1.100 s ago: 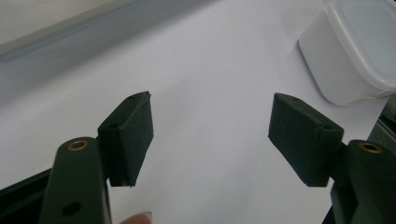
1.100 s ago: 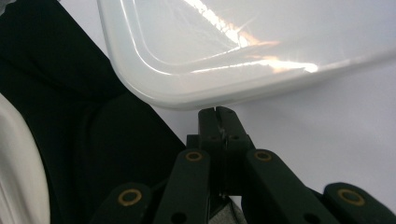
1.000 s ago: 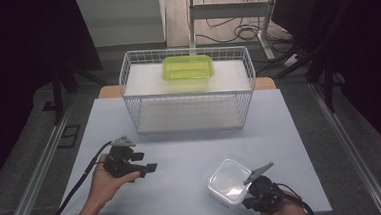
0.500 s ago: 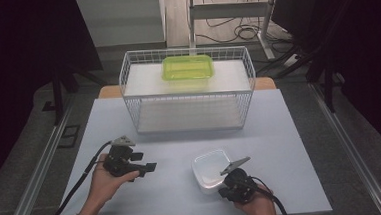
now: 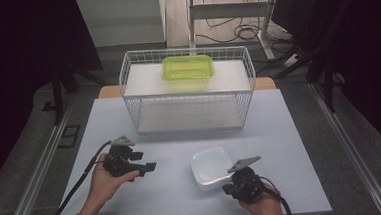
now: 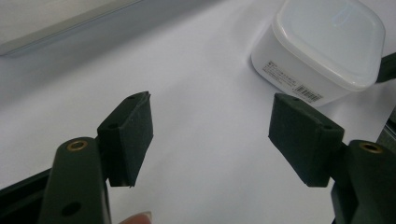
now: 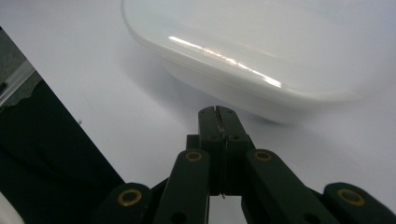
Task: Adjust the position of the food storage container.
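White container [image 5: 211, 167] sits just ahead of right gripper's [image 7: 218, 111] closed jaws.

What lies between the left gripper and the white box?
Nothing: in the high view, bare table separates the left gripper from the white box. The left gripper view shows the same.

High view: looking forward and down from above person's side, taking in whole tabletop [image 5: 300, 126] from far off. Left tool [image 6: 210, 140] view: riding low, looking across tabletop, white container [image 6: 322, 51] sitting near. Right tool [image 7: 218, 114] view: sitting very close, facing same container [image 7: 261, 51] at its lower edge. All three views are sharing container [image 5: 211, 167] and surrounding tabletop.
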{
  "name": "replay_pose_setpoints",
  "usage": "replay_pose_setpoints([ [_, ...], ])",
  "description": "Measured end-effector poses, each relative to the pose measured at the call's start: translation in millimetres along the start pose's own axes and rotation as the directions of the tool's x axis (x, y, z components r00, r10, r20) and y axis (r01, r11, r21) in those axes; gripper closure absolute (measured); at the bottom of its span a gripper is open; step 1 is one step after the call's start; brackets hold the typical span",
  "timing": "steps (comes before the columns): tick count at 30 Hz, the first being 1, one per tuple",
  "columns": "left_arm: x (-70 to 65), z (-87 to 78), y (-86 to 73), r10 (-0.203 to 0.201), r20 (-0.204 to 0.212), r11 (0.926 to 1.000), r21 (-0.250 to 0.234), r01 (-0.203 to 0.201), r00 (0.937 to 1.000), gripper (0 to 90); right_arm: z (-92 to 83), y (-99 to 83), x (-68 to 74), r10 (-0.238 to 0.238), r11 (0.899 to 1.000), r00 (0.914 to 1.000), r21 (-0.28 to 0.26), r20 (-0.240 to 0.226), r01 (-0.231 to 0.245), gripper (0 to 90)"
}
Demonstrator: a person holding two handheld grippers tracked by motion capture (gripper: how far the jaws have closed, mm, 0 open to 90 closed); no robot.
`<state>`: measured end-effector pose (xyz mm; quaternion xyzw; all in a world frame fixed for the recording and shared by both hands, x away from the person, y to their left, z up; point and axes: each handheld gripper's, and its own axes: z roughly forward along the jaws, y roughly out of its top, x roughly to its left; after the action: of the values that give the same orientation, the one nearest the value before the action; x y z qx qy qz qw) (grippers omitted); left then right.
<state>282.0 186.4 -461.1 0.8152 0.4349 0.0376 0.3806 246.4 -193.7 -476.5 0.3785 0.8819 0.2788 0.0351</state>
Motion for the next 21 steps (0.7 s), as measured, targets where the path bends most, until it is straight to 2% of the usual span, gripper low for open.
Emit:
replay_pose_setpoints([
  [3, -0.6, 0.2, -0.2, -0.002, -0.002, 1.0000, -0.002, 0.002, 1.0000, 29.2, -18.9, -6.8, -18.5, 0.048, 0.998, 0.9982, -0.035, 0.035, -0.047, 89.0],
  [5, -0.9, 0.6, -0.2, -0.007, -0.005, 1.0000, -0.003, 0.007, 1.0000, 28.9, -28.0, -8.7, -35.9, 0.073, 0.996, 0.9938, -0.048, 0.084, -0.069, 89.0],
  [7, -1.4, 1.2, 0.0, -0.012, -0.003, 0.9999, -0.003, 0.012, 0.9999, 28.6, -27.9, -7.2, -49.7, 0.090, 0.995, 0.9906, -0.049, 0.103, -0.085, 89.0],
  [10, -1.4, 1.2, 0.1, -0.018, 0.000, 0.9998, -0.006, 0.018, 0.9998, 28.5, -17.6, -1.6, -61.8, 0.095, 0.995, 0.9903, -0.043, 0.102, -0.091, 89.0],
  [15, -2.3, 1.3, -0.6, -0.017, -0.002, 0.9998, -0.006, 0.017, 0.9998, 28.3, 4.5, 10.7, -67.9, 0.070, 0.997, 0.9950, -0.021, 0.070, -0.069, 89.0],
  [18, -2.8, 1.6, -1.2, -0.016, -0.001, 0.9999, -0.002, 0.016, 0.9999, 28.1, 9.4, 17.5, -62.2, 0.042, 0.999, 0.9969, -0.010, 0.066, -0.041, 89.0],
  [21, -2.7, 1.0, -1.4, -0.015, -0.001, 0.9999, -0.004, 0.015, 0.9999, 28.0, 9.6, 21.2, -56.5, 0.033, 0.999, 0.9972, -0.008, 0.067, -0.033, 89.1],
])
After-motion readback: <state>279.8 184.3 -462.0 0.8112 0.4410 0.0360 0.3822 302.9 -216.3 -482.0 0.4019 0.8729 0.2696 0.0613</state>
